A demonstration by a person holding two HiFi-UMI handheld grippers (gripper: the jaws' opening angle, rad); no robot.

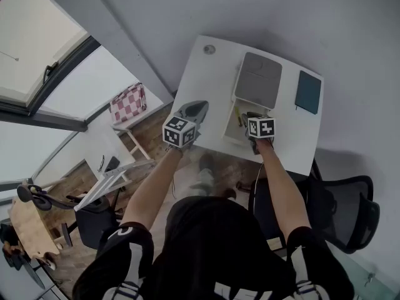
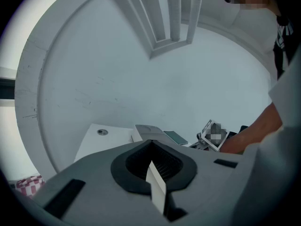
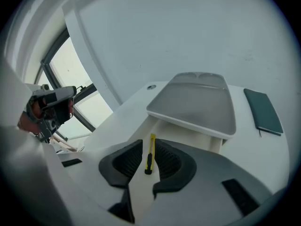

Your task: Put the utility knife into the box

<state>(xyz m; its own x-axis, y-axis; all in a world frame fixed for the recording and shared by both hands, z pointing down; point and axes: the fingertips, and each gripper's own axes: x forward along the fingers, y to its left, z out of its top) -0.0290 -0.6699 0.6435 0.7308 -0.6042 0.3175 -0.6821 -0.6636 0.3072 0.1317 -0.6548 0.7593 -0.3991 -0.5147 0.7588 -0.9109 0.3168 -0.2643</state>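
The yellow and black utility knife (image 3: 150, 154) lies flat on the white floor of the open box (image 3: 188, 136), its grey lid (image 3: 197, 102) standing raised behind it. My right gripper (image 3: 149, 144) hovers over it, open, a jaw on each side of the knife and neither touching it. In the head view the knife (image 1: 238, 116) shows as a yellow sliver inside the box (image 1: 232, 134), just left of the right gripper (image 1: 250, 119). My left gripper (image 1: 195, 108) is over the table's left edge, shut, with its tips together (image 2: 151, 142) and nothing seen in them.
A dark green notebook (image 1: 308, 92) lies on the white table (image 1: 200, 80) right of the box. A round cable hole (image 1: 209, 49) sits at the far left corner. A black office chair (image 1: 344, 211) stands at the right, a checkered stool (image 1: 128, 103) at the left.
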